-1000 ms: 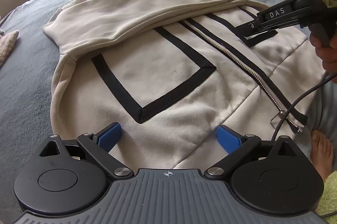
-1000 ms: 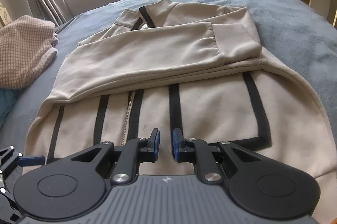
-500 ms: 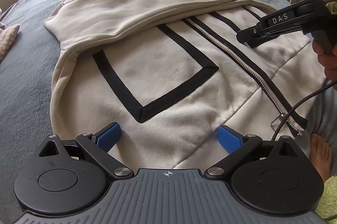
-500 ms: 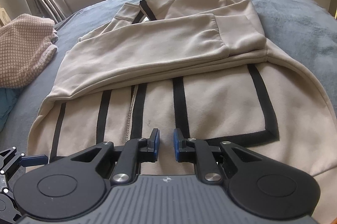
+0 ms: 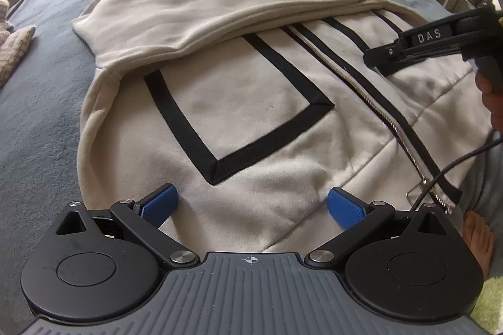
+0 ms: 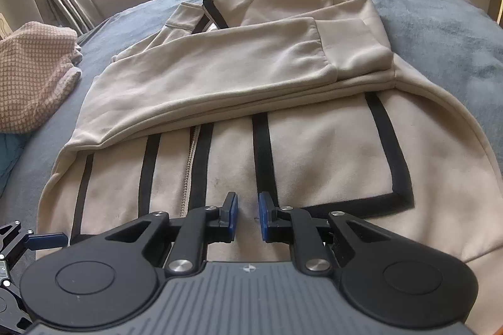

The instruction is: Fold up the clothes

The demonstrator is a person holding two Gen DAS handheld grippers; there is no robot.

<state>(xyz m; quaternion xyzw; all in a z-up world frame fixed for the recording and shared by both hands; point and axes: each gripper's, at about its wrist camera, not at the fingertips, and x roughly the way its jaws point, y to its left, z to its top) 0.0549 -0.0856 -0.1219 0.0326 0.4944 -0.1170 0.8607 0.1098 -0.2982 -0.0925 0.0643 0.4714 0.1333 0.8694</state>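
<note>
Lying zip-side up on the blue bed (image 6: 440, 4), the beige jacket (image 5: 251, 102) stretches away from both grippers, collar (image 6: 217, 11) at the far end and hem nearest them. Its long axis follows the zip (image 5: 374, 102), running from hem to collar, so the likely next fold, hem up toward the collar, would travel straight ahead along that line.

The left gripper (image 5: 250, 204) hovers just over the hem on the left side of the zip, jaws spread wide with nothing between them; the hem edge appears to lie right beneath its blue pads. The right gripper (image 6: 246, 217) sits just right of the zip, a little further in from the hem, above the jacket body; its jaws stand narrow, a slim gap showing between the pads and no cloth pinched in it. Seen from the left wrist, it seems to hang clear above the fabric. Of the two, the left looks better placed to take the hem.

Both sleeves (image 6: 220, 67) are folded across the chest, stacked on the collar side of the black-trimmed pockets (image 5: 239, 114). The cloth looks thick and soft and mostly smooth. A knitted pink garment (image 6: 31, 74) lies well left of the zip, off the jacket.
</note>
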